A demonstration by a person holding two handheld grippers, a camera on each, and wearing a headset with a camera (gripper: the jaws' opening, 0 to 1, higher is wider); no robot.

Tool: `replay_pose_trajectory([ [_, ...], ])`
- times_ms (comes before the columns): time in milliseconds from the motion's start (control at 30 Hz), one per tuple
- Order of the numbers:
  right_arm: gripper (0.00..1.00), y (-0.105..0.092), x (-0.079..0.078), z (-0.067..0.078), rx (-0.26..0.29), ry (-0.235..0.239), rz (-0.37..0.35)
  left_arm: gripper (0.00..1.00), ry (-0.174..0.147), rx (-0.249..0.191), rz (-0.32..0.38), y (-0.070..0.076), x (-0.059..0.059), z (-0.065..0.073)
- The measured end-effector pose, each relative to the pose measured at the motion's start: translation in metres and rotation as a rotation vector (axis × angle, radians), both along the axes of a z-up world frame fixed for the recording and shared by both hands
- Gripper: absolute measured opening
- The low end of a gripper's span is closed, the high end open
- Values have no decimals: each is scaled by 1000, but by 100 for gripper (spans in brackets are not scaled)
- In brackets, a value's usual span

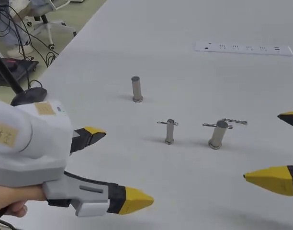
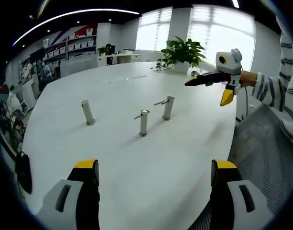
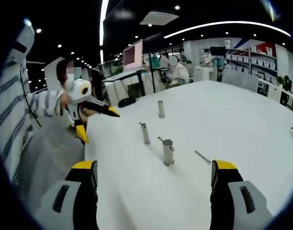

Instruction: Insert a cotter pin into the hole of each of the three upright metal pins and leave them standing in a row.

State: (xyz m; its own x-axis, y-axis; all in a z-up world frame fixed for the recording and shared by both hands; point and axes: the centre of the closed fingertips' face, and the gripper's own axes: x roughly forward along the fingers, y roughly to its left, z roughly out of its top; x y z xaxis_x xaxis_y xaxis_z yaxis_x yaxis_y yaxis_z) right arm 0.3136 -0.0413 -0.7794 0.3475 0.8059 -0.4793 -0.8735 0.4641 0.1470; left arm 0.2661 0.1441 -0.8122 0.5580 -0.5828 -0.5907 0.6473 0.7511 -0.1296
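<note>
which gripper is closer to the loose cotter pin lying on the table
Right. The right gripper is open just right of the loose cotter pin and a little nearer the person. The left gripper is far off to the left, beyond the middle pin.

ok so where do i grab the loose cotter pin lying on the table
Pinch the loose cotter pin around its middle, coming down from above with the right gripper. It lies flat on the table, long and thin, so close the jaws across its width, probably from the side away from the upright pin beside it.
</note>
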Motion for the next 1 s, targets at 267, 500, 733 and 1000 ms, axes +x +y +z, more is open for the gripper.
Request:
replay_pose_trajectory([
  [267,100,-5,-18,-7,-14,37,-17,97,-8,9,-5,3,9,1],
  [500,100,-7,-21,-6,1,43,-55,95,-17,19,1,10,17,2],
  [733,100,-6,-24,-5,5,46,-60,89,-37,35,6,19,31,8],
  [1000,100,-9,-25,-5,4,48,-73,84,-69,42,17,25,56,17],
])
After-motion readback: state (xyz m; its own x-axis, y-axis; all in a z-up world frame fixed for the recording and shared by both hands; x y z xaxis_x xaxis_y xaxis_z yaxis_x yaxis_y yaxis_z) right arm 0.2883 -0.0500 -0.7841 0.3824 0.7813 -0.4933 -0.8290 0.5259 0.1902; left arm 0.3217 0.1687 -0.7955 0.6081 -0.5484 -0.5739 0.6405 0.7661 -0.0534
